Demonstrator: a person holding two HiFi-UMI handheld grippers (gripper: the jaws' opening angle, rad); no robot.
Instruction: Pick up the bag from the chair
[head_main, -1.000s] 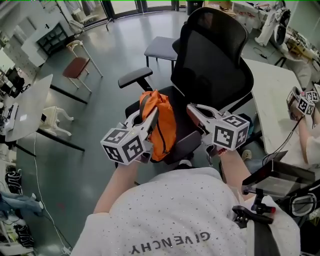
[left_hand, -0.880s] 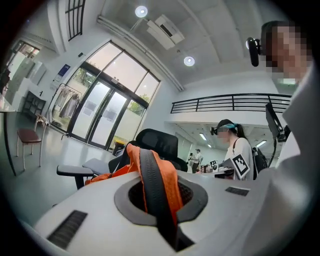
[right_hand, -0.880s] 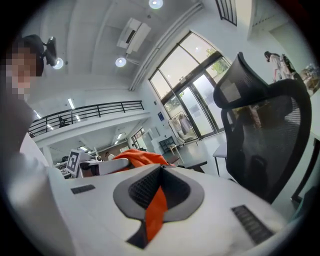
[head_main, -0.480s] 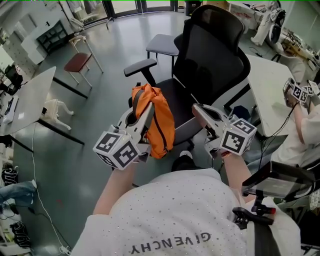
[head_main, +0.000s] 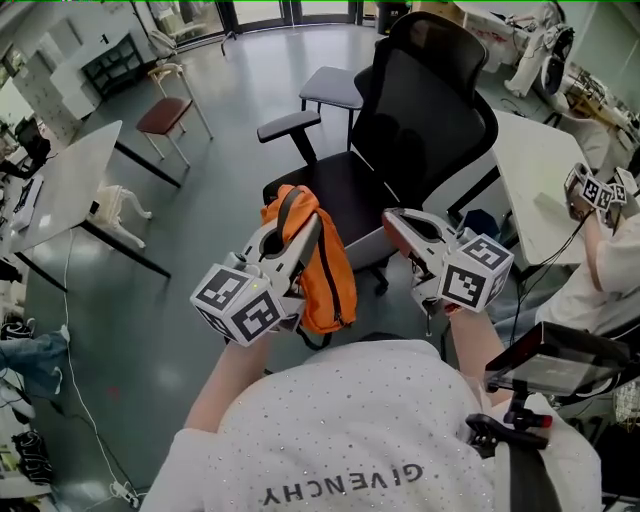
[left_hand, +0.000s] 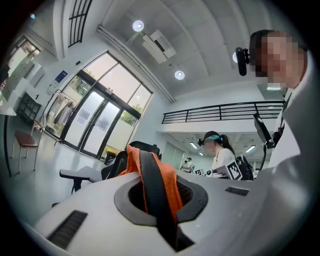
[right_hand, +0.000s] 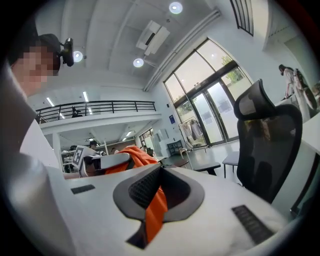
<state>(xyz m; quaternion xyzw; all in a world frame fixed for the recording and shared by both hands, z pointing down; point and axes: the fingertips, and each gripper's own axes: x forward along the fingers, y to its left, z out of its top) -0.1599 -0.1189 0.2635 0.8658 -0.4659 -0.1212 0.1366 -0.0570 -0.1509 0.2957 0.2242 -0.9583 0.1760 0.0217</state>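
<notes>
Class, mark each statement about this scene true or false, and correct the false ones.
1. The left claw is shut on the orange bag. True.
2. The orange bag lies flat on the seat of the office chair. False: it hangs from the left claw, in front of the seat.
3. The right claw touches the orange bag. False: it stands apart, to the bag's right.
4. The office chair has a black backrest. True.
</notes>
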